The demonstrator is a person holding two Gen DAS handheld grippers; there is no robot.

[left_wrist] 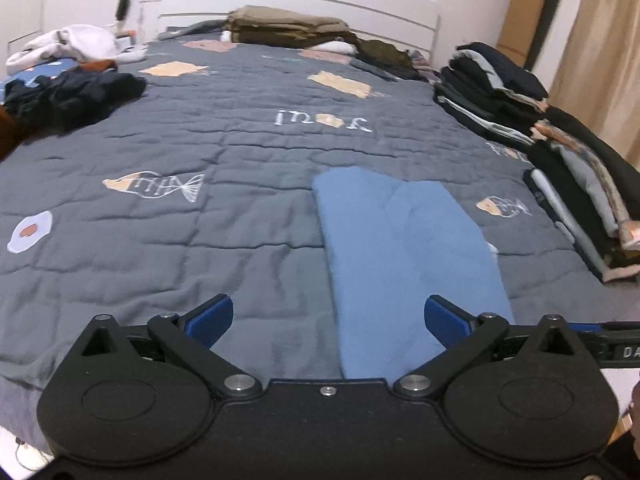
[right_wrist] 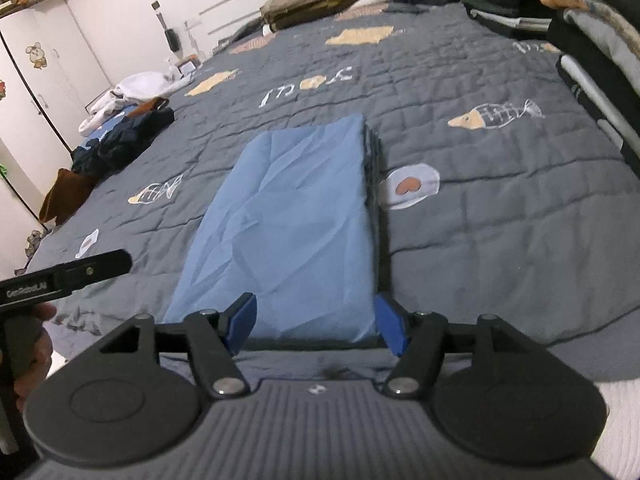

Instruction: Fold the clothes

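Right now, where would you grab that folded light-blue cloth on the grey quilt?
Probably the near short edge of the folded light-blue cloth, from the bed's foot: it lies flat, lengthwise away, that edge between the open right gripper fingers.

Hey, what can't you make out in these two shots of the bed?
- Blue garment: its near edge is hidden behind the gripper body in both views.
- Dark pile, left wrist view: single garments blur together.
- Folded stacks: cut off by the frame edge, right side.
- Quilt lettering: too blurred to read.

Pretty dim, flat indoor light, soft shadows, no glare; heavy fisheye bending at edges, black corners, far stuff blurry.
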